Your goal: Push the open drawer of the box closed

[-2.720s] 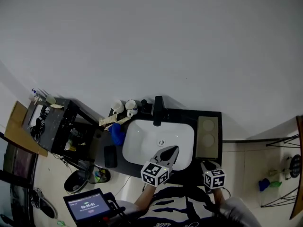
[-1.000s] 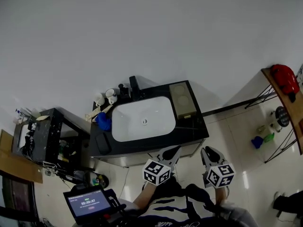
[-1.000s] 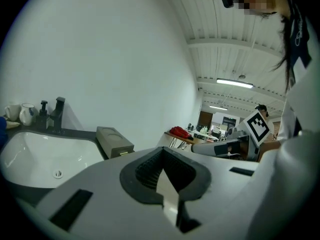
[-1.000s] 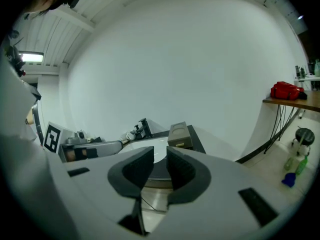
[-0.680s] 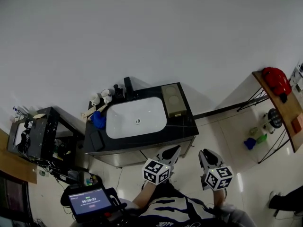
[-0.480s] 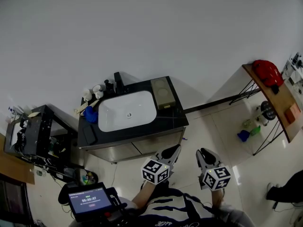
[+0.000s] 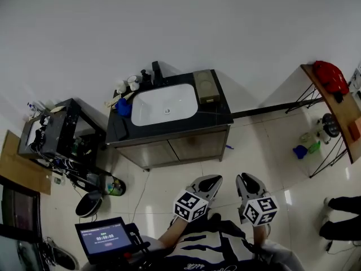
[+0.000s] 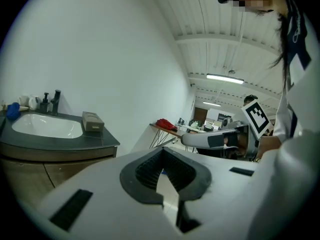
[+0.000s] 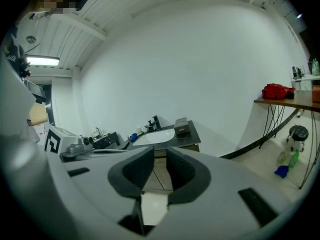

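A small brown box (image 7: 206,87) sits on the dark vanity top (image 7: 220,114), right of the white sink (image 7: 165,103). It also shows small in the left gripper view (image 8: 93,121) and the right gripper view (image 9: 181,125). Whether its drawer stands open is too small to tell. Both grippers hang over the tiled floor, well short of the vanity. My left gripper (image 7: 210,179) (image 8: 163,148) has its pads meeting at the tips and holds nothing. My right gripper (image 7: 248,178) (image 9: 159,150) shows a narrow gap between its pads, with nothing in it.
A faucet (image 7: 156,71), cups (image 7: 132,82) and a blue item (image 7: 123,107) crowd the sink's left end. A black rack (image 7: 56,134) stands left of the vanity. At right are a wooden side table with a red bag (image 7: 330,75), floor bottles (image 7: 302,150) and a person's legs (image 7: 338,216).
The vanity has drawn steadily farther off and now lies across open floor. Both grippers kept their places low in the head view.
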`<control>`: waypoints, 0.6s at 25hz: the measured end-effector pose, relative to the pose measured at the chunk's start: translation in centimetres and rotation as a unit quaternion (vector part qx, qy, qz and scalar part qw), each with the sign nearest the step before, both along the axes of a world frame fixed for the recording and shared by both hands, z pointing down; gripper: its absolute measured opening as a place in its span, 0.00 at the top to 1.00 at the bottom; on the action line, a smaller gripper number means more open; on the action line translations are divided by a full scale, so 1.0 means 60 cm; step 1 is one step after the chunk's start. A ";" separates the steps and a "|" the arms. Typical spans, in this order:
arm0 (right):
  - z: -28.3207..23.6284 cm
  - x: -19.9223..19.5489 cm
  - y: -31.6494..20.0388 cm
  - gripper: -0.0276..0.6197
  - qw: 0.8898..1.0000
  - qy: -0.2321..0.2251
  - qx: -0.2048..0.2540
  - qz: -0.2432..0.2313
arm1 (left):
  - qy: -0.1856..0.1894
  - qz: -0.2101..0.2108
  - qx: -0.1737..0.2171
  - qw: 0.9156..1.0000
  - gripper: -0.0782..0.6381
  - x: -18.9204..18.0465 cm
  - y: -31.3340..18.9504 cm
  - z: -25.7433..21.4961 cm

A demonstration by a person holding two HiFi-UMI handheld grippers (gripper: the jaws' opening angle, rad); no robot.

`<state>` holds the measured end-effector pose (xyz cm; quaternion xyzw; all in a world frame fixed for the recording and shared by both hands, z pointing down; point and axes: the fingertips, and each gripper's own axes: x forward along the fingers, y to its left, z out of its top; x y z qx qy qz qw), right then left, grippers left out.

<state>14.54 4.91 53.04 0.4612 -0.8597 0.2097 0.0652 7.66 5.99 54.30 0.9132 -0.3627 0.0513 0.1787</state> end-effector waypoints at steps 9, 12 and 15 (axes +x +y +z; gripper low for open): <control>-0.011 -0.036 0.050 0.88 1.000 -0.022 0.001 -0.016 | -0.017 -0.024 0.002 1.000 0.89 -0.036 0.060 -0.014; -0.012 -0.041 0.050 0.90 1.000 -0.025 0.000 -0.005 | 0.000 -0.028 0.004 1.000 0.89 -0.045 0.059 -0.026; -0.019 -0.056 0.045 0.95 1.000 -0.029 -0.010 0.005 | 0.006 -0.025 0.000 1.000 0.89 -0.064 0.062 -0.038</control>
